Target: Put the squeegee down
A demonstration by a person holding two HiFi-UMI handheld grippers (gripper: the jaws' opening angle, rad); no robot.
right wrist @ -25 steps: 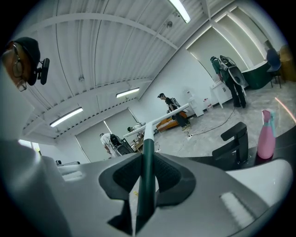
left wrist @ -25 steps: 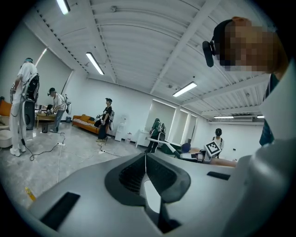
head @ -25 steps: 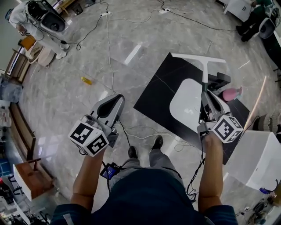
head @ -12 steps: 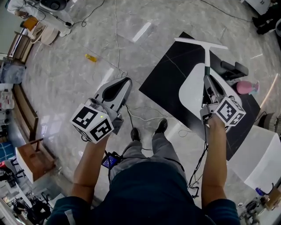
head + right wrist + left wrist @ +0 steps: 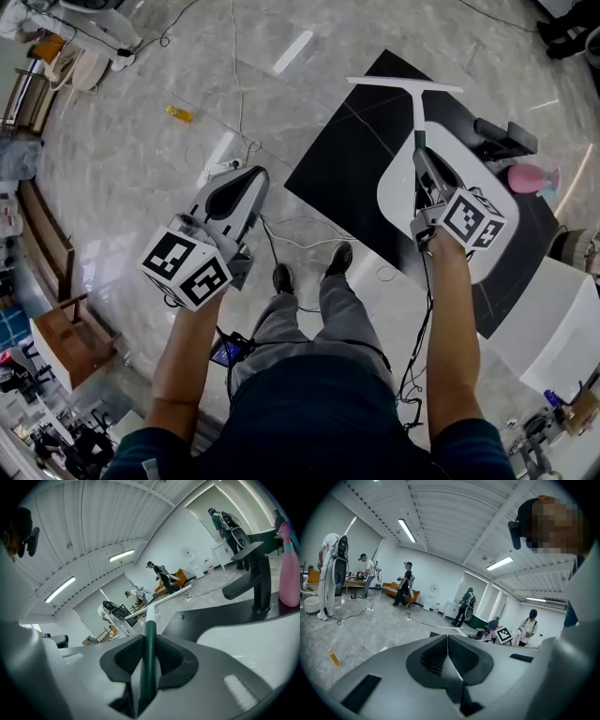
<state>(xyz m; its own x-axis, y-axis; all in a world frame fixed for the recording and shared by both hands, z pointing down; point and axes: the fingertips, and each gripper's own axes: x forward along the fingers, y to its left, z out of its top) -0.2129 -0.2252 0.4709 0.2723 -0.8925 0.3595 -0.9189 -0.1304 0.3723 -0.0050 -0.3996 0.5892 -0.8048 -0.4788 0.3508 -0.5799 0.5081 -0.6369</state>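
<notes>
Looking at the black surface with its white sink, nothing's been put down yet. The squeegee hangs above it, green handle clamped in the right tongs, blade sticking out ahead near the far corner. The left tongs are pinched together on nothing, off over the floor.

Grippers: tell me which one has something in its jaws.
The right gripper: its jaws clamp the squeegee by its dark green handle. The left gripper has its jaws closed together on nothing.
</notes>
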